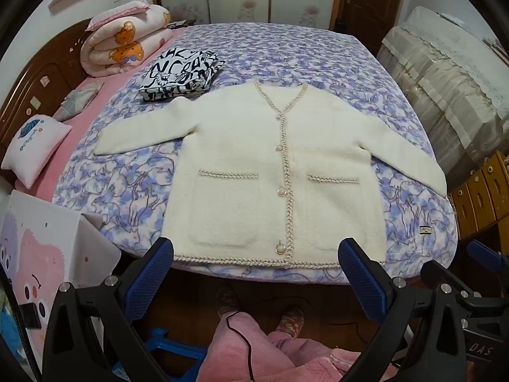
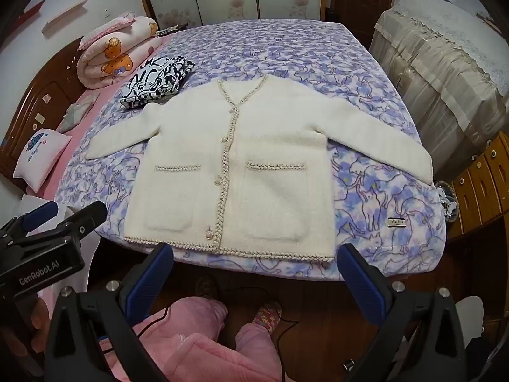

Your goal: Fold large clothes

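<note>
Both tongs hang released, jaws wide and empty: the left gripper (image 1: 256,273) and right gripper (image 2: 254,273) hover just short of the bed (image 1: 286,51) edge. The cardigan (image 1: 276,172) lies flat and buttoned, sleeves spread, hem nearest. No fold looks begun. The next move likely calls for pinching a sleeve and carrying it across the body.
</note>
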Motion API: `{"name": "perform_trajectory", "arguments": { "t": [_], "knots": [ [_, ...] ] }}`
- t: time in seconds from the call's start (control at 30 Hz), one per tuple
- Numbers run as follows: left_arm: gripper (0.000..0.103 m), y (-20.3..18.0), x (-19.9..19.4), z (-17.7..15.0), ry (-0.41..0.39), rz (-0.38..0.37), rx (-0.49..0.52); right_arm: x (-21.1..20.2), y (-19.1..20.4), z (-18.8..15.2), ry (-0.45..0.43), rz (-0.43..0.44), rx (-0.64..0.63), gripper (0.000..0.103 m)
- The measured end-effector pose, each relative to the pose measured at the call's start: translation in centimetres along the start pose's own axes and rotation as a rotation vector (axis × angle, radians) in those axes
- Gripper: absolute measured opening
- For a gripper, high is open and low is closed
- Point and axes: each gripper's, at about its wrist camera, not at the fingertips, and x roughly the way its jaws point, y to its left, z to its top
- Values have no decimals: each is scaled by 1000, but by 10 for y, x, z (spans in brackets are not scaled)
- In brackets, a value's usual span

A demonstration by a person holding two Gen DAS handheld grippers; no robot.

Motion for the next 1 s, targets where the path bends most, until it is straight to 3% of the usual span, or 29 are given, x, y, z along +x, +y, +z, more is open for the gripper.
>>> {"name": "perform_trajectory", "arguments": {
  "t": [1.0],
  "knots": [
    [103,-7,0,6,-13,-8,22,4,-9,9,7,-12,1,103]
  ]
}}
